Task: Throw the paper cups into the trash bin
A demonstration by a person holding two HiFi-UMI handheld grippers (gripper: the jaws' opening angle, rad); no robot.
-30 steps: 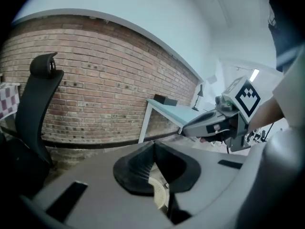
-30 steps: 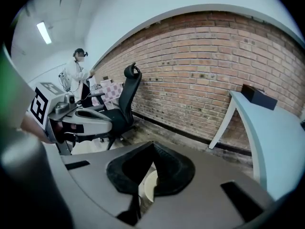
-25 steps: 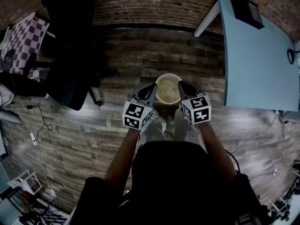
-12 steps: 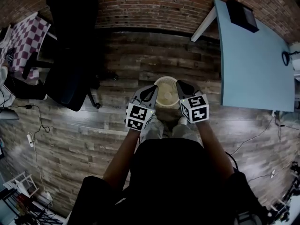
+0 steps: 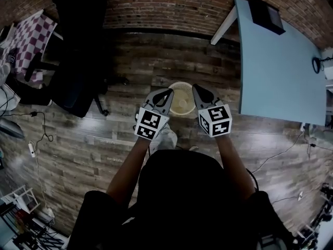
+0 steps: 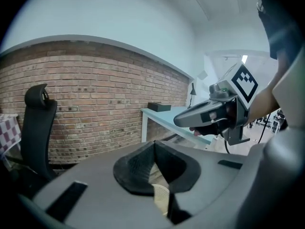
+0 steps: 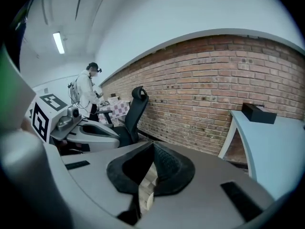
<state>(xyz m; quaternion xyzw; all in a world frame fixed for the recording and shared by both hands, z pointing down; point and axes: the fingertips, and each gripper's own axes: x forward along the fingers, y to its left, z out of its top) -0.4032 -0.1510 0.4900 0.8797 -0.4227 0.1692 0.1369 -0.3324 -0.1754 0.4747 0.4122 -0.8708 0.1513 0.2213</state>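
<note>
A cream mesh trash bin stands on the wooden floor just in front of the person's feet. My left gripper hangs over its left rim and my right gripper over its right rim. Both are shut with nothing between the pads. In the left gripper view the jaws meet at the tip, and a strip of the bin shows below them. The right gripper view shows its jaws closed too, with a pale sliver of the bin beneath. No paper cup is visible in any view.
A black office chair stands to the left. A light blue table with a black box is on the right. A brick wall runs behind the bin. Cables lie on the floor at left. Another person stands far off.
Both grippers have risen above the bin and drawn slightly apart, staying shut. The bin has not moved on the floor.
</note>
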